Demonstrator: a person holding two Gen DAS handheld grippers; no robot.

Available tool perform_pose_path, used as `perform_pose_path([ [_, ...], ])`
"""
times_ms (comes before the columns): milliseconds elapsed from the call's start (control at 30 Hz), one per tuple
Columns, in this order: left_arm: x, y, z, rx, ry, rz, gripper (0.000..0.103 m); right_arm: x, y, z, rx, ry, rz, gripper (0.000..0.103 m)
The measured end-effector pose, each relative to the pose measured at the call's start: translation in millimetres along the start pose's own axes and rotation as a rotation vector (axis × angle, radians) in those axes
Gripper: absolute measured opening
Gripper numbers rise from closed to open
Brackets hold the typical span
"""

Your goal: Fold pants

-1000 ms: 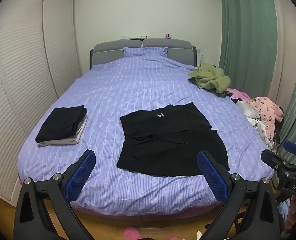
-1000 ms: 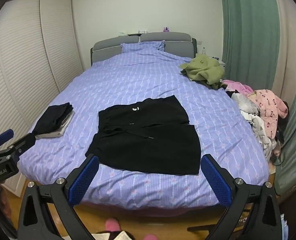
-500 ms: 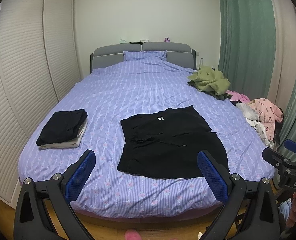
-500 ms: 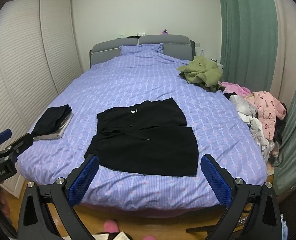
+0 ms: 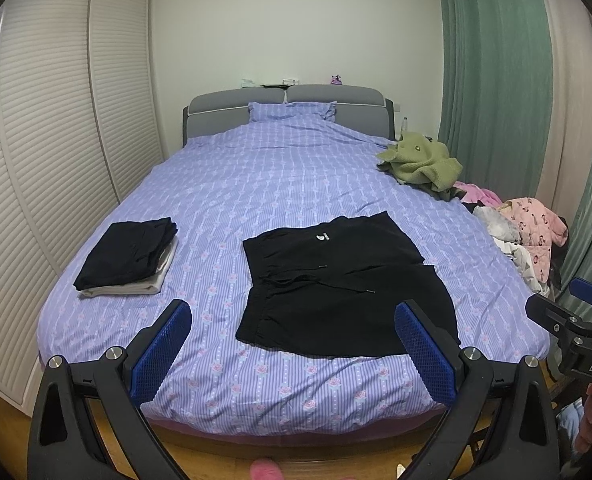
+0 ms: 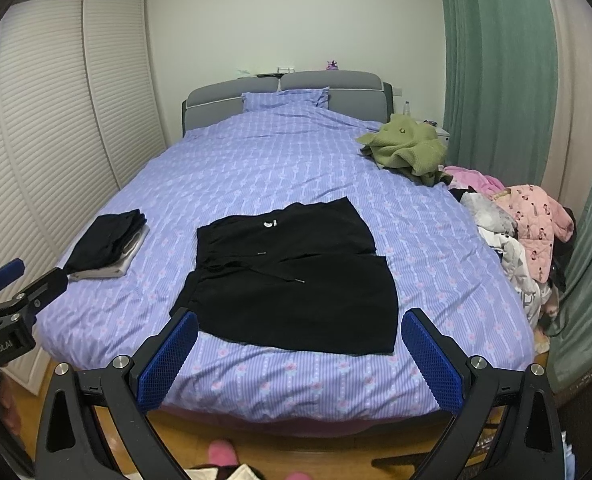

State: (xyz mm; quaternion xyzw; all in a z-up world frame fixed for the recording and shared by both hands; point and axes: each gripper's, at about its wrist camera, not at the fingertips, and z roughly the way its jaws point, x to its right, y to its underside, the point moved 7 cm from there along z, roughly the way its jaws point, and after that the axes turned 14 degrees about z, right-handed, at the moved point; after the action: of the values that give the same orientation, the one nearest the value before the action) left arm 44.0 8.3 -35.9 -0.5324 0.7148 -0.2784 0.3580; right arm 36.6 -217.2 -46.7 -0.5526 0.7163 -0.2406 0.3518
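We stand at the foot of the bed (image 5: 296,168), where black pants (image 5: 344,280) lie spread flat near its front edge, unfolded. Beside them sits a folded stack (image 5: 127,256). Our left gripper (image 5: 291,354) and right gripper (image 6: 300,356) hover short of the mattress, jaws spread wide, empty. We judge folding not begun; next we must reach an edge. Only the right view shows the nightstand (image 6: 440,133).

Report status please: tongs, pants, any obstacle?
Left tongs open, right tongs open, both short of the bed. Black pants flat on purple duvet, unfolded. Nothing on them; folded stack off to the left.
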Motion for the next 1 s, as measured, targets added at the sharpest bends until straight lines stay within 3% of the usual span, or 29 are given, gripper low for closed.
perform_pose_path([
  [1000,2.1,-1.4,1.5,-0.003,-0.005,-0.001,0.103,2.9,-0.2,2.7,-0.005,0.004,0.004,0.103],
])
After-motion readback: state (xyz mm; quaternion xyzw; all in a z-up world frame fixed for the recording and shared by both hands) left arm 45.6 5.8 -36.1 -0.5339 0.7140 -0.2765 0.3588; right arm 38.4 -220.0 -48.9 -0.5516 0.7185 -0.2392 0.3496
